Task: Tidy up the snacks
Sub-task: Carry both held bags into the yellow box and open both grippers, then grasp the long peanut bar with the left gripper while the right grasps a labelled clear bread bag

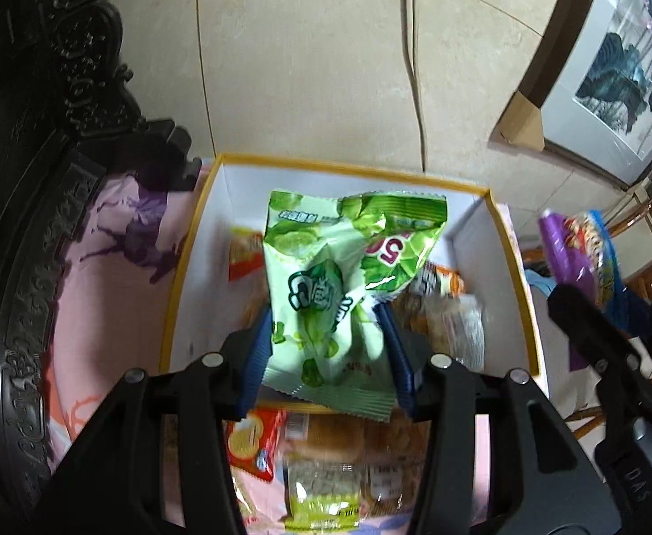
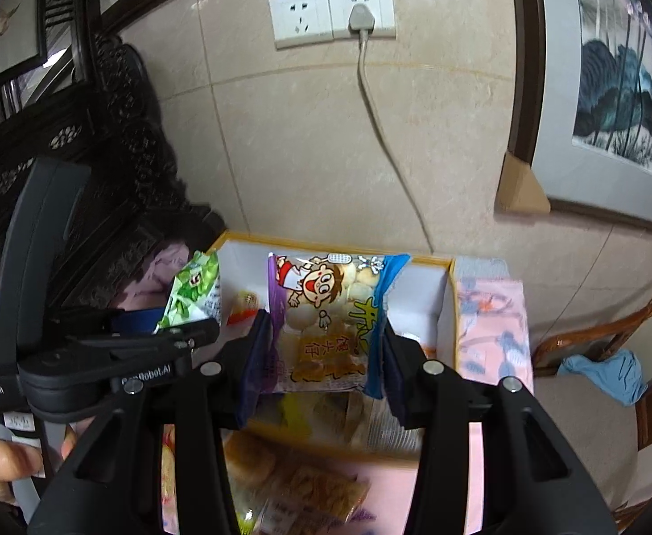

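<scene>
Above a yellow-rimmed box [image 1: 495, 240] set near the wall, its floor half bare, the left gripper [image 1: 326, 347] clamps a green packet [image 1: 339, 276] while the right gripper [image 2: 323, 347] clamps a cartoon packet [image 2: 326, 312] alongside.

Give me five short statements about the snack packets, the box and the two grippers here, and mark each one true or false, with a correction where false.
1. The left gripper grips a green snack packet. True.
2. The right gripper is empty. False: a cartoon-printed packet with a purple and a blue edge sits between its pads.
3. The yellow-rimmed box already holds some packets. True: an orange packet and others lie inside.
4. A lid covers the box. False: it is open at the top, with its white inner walls showing.
5. All snacks are in the box. False: several packets, one of them a red packet, lie outside it on the pink cloth.
</scene>
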A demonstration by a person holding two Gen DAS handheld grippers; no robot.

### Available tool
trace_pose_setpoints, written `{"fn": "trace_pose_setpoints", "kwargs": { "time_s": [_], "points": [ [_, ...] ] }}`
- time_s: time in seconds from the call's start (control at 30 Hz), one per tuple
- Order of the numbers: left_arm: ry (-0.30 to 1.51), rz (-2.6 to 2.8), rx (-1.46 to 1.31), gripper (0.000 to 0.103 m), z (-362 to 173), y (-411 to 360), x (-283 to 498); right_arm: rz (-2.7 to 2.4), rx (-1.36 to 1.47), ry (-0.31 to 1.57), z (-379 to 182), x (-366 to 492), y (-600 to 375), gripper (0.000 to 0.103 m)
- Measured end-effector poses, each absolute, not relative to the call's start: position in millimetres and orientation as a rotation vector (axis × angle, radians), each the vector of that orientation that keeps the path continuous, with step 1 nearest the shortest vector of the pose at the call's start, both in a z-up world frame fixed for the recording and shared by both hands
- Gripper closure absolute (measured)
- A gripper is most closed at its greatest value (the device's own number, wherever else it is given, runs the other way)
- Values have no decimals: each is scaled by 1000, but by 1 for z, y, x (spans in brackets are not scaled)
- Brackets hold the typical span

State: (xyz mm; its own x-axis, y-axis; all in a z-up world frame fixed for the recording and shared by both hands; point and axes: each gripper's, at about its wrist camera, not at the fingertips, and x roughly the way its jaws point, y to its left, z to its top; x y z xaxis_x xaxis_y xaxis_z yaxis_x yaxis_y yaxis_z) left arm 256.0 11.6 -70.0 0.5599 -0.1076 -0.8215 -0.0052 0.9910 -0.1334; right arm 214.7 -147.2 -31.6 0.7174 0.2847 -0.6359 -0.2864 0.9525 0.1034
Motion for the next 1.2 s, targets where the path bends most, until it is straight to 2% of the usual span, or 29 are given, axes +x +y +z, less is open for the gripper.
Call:
{"fn": "trace_pose_setpoints", "kwargs": {
  "time_s": [0.03, 0.07, 0.1, 0.2, 0.33, 0.47, 0.63, 0.67, 0.83, 1.07, 1.13, 1.2],
  "points": [
    [978, -61, -121, 47, -68, 12, 262, 302, -4, 688, -28, 221, -147, 40],
    [977, -47, -117, 32, -65, 12, 267, 284, -8, 679, -24, 227, -148, 22],
    [968, -29, -118, 15, -61, 14, 271, 258, -11, 670, -21, 235, -148, 18],
    [905, 15, -129, 6, -44, 26, 273, 247, -26, 653, -12, 242, -151, 17],
    [904, 64, -131, 6, -43, 41, 262, 245, -31, 654, -17, 235, -158, 15],
    [925, 110, -155, 6, -61, 57, 228, 318, 20, 728, -48, 210, -163, 15],
    [982, 114, -229, 6, -102, 79, 164, 381, -8, 893, -120, 152, -154, 15],
    [1003, 112, -221, 6, -110, 82, 153, 382, 12, 973, -151, 131, -153, 15],
    [1082, 163, -192, 6, -136, 107, 115, 357, 59, 1116, -204, 114, -145, 15],
    [1140, 214, -214, 6, -154, 129, 90, 318, 102, 1141, -218, 124, -134, 16],
    [1144, 220, -215, 6, -156, 132, 85, 302, 81, 1163, -229, 126, -127, 20],
    [1143, 220, -210, 6, -155, 131, 84, 294, 71, 1177, -240, 128, -122, 20]
  ]
}}
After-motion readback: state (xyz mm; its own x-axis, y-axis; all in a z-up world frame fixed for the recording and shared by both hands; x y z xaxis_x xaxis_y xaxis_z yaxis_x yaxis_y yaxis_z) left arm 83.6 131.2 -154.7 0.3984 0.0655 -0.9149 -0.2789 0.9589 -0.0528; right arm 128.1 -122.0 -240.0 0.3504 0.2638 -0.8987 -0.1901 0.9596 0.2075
